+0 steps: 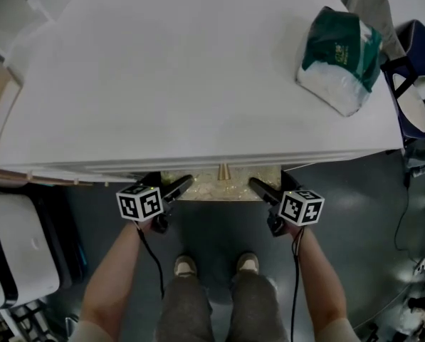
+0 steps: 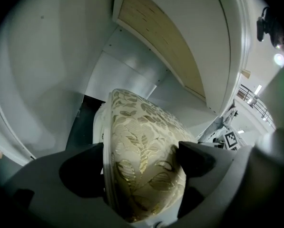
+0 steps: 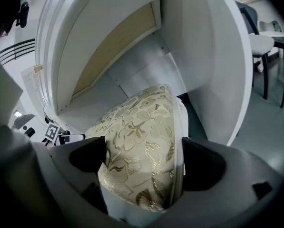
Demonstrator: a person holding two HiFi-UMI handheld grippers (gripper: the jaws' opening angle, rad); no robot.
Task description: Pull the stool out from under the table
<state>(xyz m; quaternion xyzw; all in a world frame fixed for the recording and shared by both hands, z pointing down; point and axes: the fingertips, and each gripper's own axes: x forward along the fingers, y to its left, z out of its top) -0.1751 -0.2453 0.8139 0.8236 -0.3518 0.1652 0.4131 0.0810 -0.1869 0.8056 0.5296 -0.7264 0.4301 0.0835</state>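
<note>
The stool [image 1: 219, 184] had a padded seat in cream cloth woven with gold leaves and flowers, set on a white rim. It sat tucked under the white table [image 1: 162, 70], only a narrow strip of its seat showing below the table's front edge at the middle of the head view. The left gripper [image 2: 142, 163] had its jaws spread as wide as they go around the seat's near edge, one pad by the white rim and the other against the cushion, with no squeeze to be seen. The right gripper [image 3: 144, 160] stood likewise at the other side, jaws wide with the seat edge filling the gap. Above the seat ran the table's underside with a pale wood panel [image 2: 165, 46]. On the tabletop at upper right lay a green and white bag [image 1: 340, 59]. A white case [image 1: 20, 248] stood at lower left on the dark floor [image 1: 354, 212]. The person's shoes [image 1: 186, 266] stood just below the seat in the frame, directly in front of it.
</note>
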